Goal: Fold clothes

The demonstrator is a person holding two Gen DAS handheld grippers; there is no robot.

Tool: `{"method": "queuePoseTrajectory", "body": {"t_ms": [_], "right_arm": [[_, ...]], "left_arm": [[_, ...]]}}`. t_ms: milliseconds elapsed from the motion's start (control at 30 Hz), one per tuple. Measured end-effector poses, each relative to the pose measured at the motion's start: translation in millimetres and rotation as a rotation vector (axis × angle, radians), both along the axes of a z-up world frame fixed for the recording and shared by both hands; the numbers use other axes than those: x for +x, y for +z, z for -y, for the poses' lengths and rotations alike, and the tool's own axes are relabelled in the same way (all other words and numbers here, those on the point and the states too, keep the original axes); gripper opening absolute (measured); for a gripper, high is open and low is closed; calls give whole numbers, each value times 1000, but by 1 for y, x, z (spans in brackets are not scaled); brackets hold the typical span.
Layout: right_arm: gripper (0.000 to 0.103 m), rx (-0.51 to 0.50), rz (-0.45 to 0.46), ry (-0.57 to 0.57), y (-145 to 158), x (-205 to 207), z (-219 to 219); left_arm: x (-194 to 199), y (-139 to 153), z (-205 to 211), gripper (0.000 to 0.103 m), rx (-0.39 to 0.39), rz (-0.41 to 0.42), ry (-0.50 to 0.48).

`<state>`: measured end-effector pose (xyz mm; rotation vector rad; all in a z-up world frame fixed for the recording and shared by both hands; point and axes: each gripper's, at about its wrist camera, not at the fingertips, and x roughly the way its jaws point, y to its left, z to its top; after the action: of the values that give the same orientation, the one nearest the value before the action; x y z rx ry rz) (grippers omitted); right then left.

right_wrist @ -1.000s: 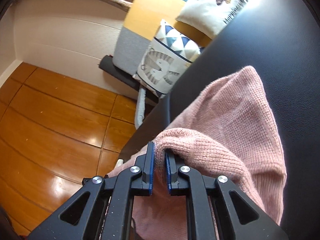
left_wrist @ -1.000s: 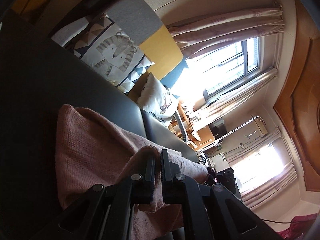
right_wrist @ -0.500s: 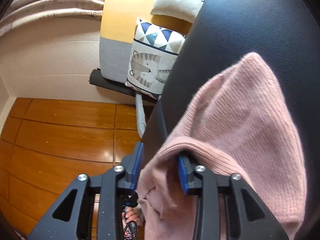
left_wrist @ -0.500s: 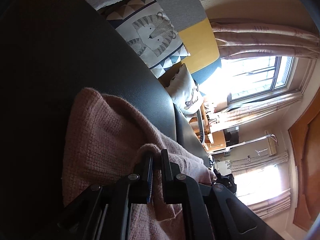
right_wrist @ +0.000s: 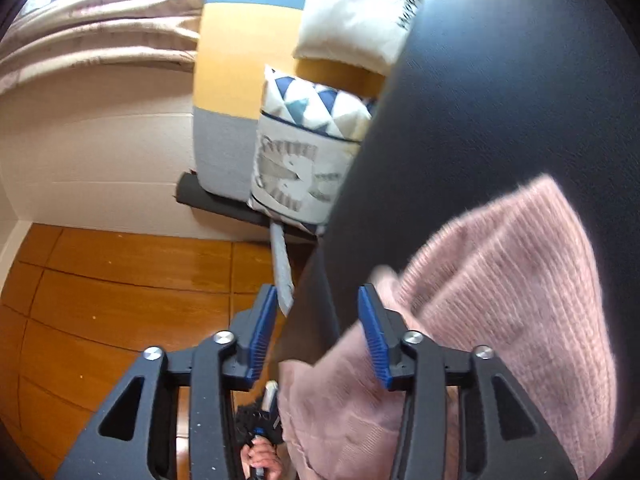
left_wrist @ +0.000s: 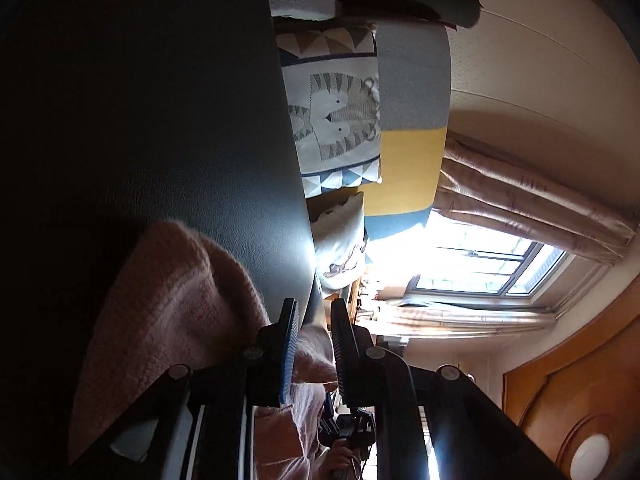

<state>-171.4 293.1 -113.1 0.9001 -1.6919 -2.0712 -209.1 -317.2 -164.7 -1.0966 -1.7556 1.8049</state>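
A pink knit sweater (left_wrist: 172,312) lies bunched on the black table (left_wrist: 160,100). My left gripper (left_wrist: 315,312) is open, its jaws a narrow gap apart. The sweater sits to the left of its fingers, and a bit of pink fabric shows low in the gap. In the right wrist view the sweater (right_wrist: 508,304) spreads across the lower right of the table (right_wrist: 500,80). My right gripper (right_wrist: 318,308) is open wide over the table's edge. The cloth lies against the outside of its right finger (right_wrist: 374,332), and nothing is between the pads.
Beyond the table stands a grey, yellow and blue sofa (right_wrist: 232,80) with a tiger-print pillow (left_wrist: 336,108) and a white pillow (right_wrist: 352,20). Wooden floor (right_wrist: 100,280) lies below the table edge. A hand holding the other gripper (right_wrist: 260,456) shows at the bottom. A bright window (left_wrist: 480,264) glares.
Both grippers were shut on the sweater one second ago. The right one opened first and has let the cloth go. The left one has now opened too, and both views have swung round.
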Motion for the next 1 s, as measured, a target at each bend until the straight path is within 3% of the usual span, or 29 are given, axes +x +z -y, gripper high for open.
{"method": "queuePoseTrajectory", "body": {"t_ms": [100, 267, 567, 767, 833, 933, 967, 1000], "right_arm": [[49, 83, -45, 17, 20, 5, -2], [49, 518, -28, 159, 41, 30, 31], [49, 1258, -19, 424, 55, 79, 105], [49, 1435, 10, 554, 32, 69, 135], [49, 1451, 14, 567, 25, 68, 136], [47, 1425, 26, 550, 23, 67, 130], [42, 1407, 35, 541, 23, 66, 127], [30, 1380, 45, 537, 21, 64, 124]], "left_arm": [[0, 6, -7, 15, -129, 4, -70], [29, 39, -17, 15, -486, -103, -181], [88, 71, -60, 17, -944, -327, -428], [99, 70, -101, 18, -1127, -394, -562], [95, 65, -111, 18, -1240, -370, -575], [91, 59, -114, 18, -1308, -357, -569], [91, 57, -116, 18, -1326, -367, -557], [92, 55, -119, 18, -1344, -378, -546]]}}
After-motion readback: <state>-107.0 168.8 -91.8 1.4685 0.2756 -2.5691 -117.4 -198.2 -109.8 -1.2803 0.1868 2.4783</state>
